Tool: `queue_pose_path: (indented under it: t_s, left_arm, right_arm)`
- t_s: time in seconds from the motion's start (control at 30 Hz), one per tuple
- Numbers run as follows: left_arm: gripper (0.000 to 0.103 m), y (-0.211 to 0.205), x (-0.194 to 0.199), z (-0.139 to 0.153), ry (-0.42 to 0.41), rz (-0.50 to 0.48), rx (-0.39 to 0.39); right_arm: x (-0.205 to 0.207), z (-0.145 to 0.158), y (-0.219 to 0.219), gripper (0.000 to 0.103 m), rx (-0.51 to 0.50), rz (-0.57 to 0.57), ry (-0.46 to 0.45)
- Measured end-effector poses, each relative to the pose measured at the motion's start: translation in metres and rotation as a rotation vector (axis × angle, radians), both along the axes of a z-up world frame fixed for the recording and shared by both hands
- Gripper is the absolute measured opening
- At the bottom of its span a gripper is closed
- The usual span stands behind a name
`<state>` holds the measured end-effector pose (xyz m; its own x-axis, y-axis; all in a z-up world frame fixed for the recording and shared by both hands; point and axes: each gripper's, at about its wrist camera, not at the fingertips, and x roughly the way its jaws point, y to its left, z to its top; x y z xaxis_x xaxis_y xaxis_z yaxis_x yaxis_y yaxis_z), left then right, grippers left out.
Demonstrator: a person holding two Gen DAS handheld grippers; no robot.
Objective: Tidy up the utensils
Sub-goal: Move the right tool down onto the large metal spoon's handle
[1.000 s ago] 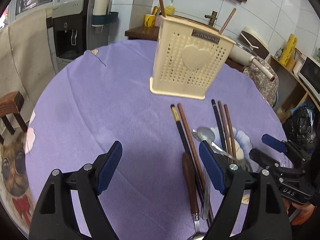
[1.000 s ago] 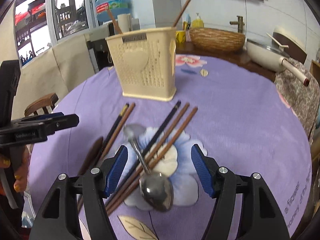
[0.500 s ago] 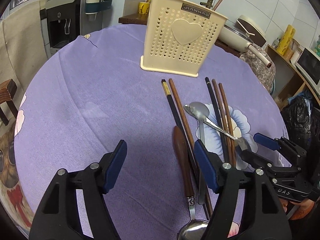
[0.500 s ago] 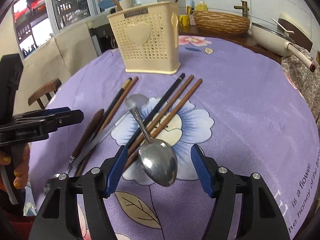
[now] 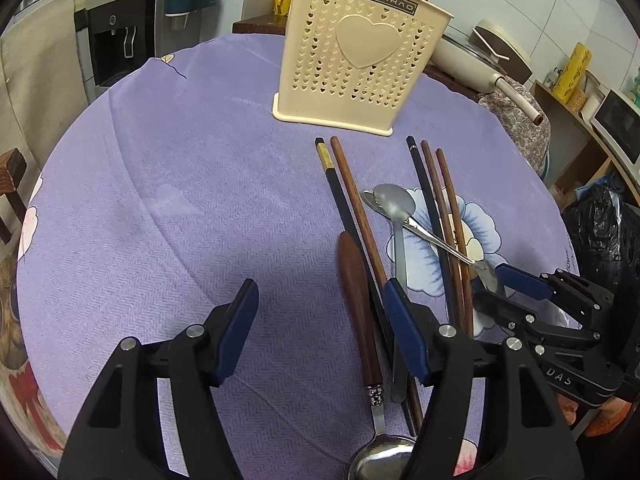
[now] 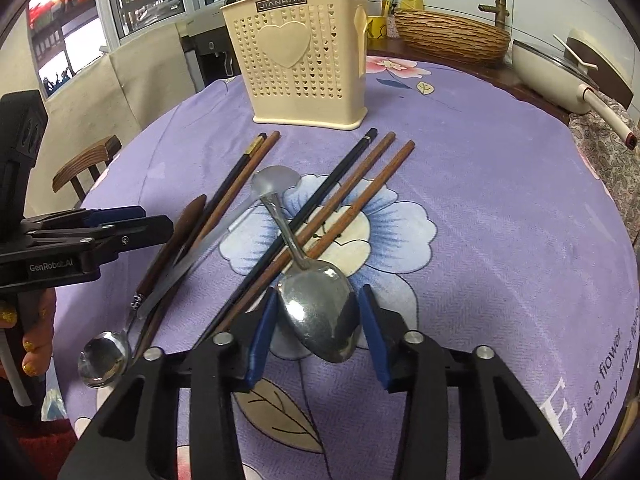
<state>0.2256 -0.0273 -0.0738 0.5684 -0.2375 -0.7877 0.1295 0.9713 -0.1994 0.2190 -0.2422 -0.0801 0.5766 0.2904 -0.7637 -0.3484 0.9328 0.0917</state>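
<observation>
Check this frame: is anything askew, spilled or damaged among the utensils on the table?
Nothing is spilled or damaged. The utensils lie in a loose heap: the steel spoon lies askew, its handle crossing over three chopsticks. The cream holder stands upright. The right gripper is closing around the spoon's bowl.

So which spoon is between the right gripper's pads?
The all-steel spoon lying across the chopsticks; the wooden-handled spoon lies further left.

Left gripper hovers over purple tablecloth, jaws closing, nothing between them. Wooden-handled spoon just right of the gap. Cream utensil holder stands upright beyond the chopsticks.
</observation>
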Motion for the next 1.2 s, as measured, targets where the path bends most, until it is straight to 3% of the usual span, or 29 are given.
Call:
queue_pose_path:
  t_s: [0.3,0.57,0.73,0.8,1.03,1.2]
  left_arm:
    - [0.044,-0.011,0.009,-0.004,0.007,-0.009,0.036]
    - [0.036,-0.023,0.01,-0.005,0.004,-0.02,0.085]
    - [0.019,-0.028,0.013,-0.003,0.006,-0.026,0.084]
    - [0.017,-0.031,0.013,-0.003,0.002,-0.025,0.088]
    - [0.017,-0.015,0.019,-0.007,0.047,0.0,-0.054]
    - [0.016,-0.016,0.018,-0.007,0.051,0.01,-0.065]
  right_arm:
    - [-0.004,0.0,0.0,0.039,-0.007,0.009,0.0]
    - [-0.006,-0.001,0.0,0.04,-0.015,0.009,-0.005]
    - [-0.006,-0.001,0.0,0.041,-0.015,0.014,-0.005]
    - [-0.007,-0.001,0.0,0.039,-0.02,0.01,-0.006]
    - [-0.006,0.0,-0.001,0.038,-0.01,0.007,-0.005]
    - [-0.006,0.0,-0.002,0.038,-0.005,0.004,-0.005]
